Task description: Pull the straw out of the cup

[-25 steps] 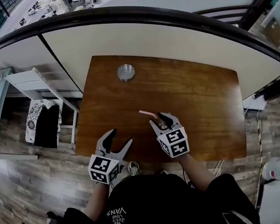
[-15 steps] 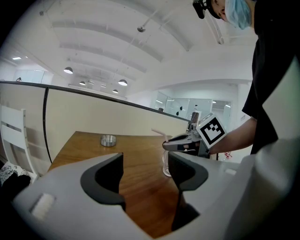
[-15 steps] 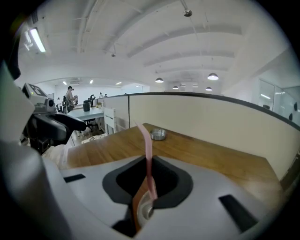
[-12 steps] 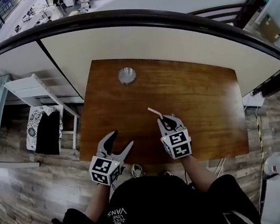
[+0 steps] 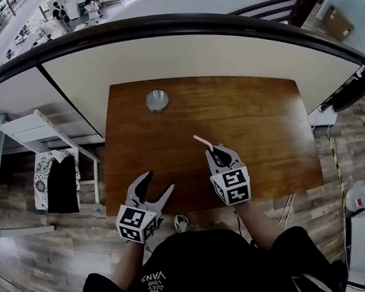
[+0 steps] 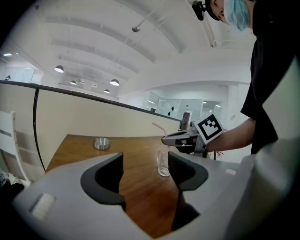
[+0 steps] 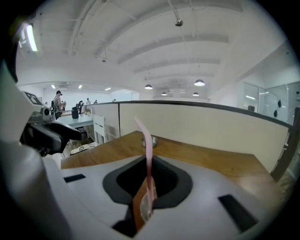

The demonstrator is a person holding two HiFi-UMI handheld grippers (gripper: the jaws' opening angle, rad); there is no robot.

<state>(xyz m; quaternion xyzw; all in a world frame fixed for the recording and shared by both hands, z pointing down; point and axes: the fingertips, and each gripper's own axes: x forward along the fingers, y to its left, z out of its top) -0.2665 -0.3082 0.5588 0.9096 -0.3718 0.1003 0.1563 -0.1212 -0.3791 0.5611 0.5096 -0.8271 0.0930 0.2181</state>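
While the right gripper (image 5: 215,151) hangs over the near half of the wooden counter (image 5: 254,115), its jaws are pressed together on the pink straw (image 7: 148,154), pinching the shaft just above the rim of a clear cup (image 6: 163,164). The right gripper view shows the straw's long axis running nearly upright: its lower end sits inside the cup (image 7: 145,208), the shaft passes up between the two jaws, and above the bend the short top section leans to the left of that view. From the head view the free end of the straw (image 5: 202,141) sticks out past the jaw tips and points away from the person, toward the far left of the counter. In the left gripper view the straw (image 6: 160,126) rises above the right gripper (image 6: 164,139), tipped leftward at its top, with the cup standing upright on the counter below.

The left gripper (image 5: 159,182) is at the counter's near edge, well apart from the cup, its jaws spread with only bare wood between them (image 6: 145,171). A small round metal dish (image 5: 157,101) rests near the far edge
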